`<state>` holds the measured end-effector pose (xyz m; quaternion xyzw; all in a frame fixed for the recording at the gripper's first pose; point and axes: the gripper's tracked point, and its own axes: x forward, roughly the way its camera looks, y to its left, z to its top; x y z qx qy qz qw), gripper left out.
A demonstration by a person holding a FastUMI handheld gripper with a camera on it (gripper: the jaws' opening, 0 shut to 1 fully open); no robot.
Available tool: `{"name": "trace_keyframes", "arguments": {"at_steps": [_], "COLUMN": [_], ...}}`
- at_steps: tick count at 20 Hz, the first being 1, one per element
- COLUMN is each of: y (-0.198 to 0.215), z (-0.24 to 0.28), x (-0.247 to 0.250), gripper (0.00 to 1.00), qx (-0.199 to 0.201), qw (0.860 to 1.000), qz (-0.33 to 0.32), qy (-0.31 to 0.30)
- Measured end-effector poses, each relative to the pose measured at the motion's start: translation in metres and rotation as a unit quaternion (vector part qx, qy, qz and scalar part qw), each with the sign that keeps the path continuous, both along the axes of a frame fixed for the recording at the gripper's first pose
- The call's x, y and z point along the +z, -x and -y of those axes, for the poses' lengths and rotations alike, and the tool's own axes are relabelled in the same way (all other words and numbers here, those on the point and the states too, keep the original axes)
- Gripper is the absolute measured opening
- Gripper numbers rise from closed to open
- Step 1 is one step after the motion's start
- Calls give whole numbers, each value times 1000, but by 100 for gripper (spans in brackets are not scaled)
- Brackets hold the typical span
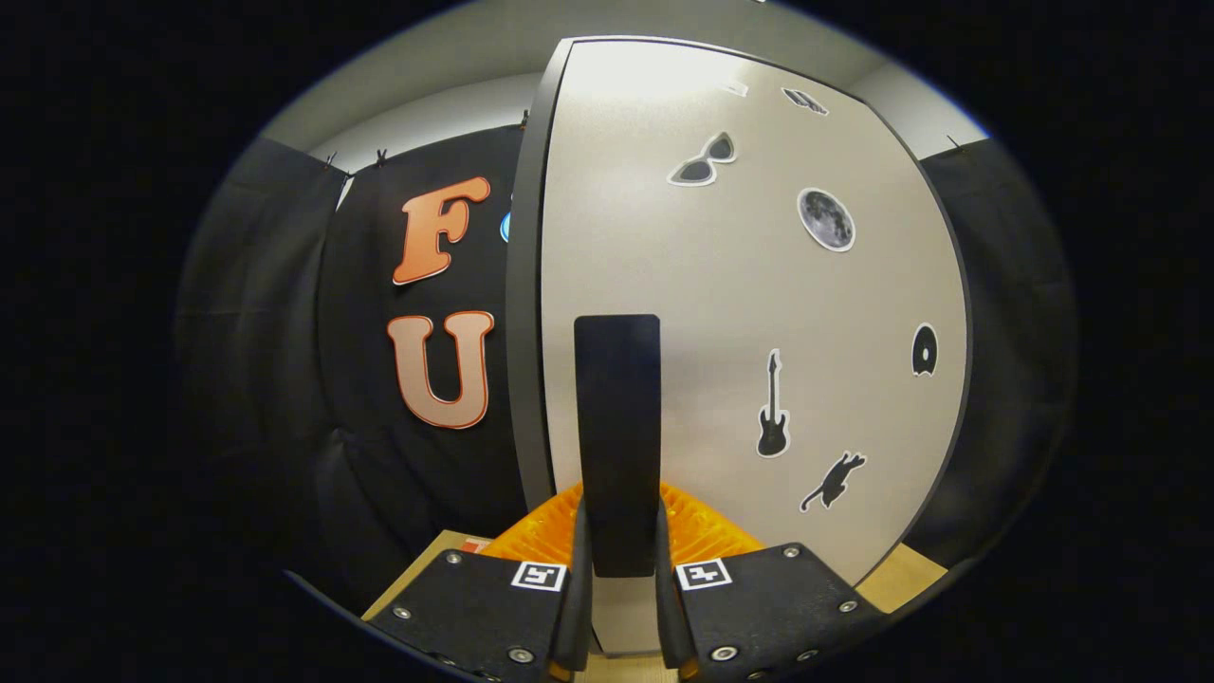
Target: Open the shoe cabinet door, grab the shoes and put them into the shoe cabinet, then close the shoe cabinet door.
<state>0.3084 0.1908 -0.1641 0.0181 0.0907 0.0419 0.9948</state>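
A pale grey shoe cabinet door (721, 313) with a dark edge stands straight ahead, decorated with small stickers: sunglasses, a moon, a guitar, a cat. A tall black handle (616, 417) sticks out from the door near its left edge. My gripper (618, 531) is shut on this handle, one finger pressed on each side of its lower part. Whether the door is closed or ajar cannot be told from here. The cabinet's inside is hidden behind the door.
Black booth cloth (285, 379) hangs to the left and right of the cabinet. A light wooden surface (901, 579) lies under the cabinet's base, showing on both sides of the fingers.
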Motion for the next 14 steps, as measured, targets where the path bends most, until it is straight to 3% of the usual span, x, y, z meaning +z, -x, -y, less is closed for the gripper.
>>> {"name": "trace_keyframes", "arguments": {"at_steps": [7,14], "y": [16,58], "z": [3,16], "x": [4,11], "gripper": [18,17], "qx": [31,59], "qw": [1000,998], "qz": [1,9], "qy": [-3,-9]}}
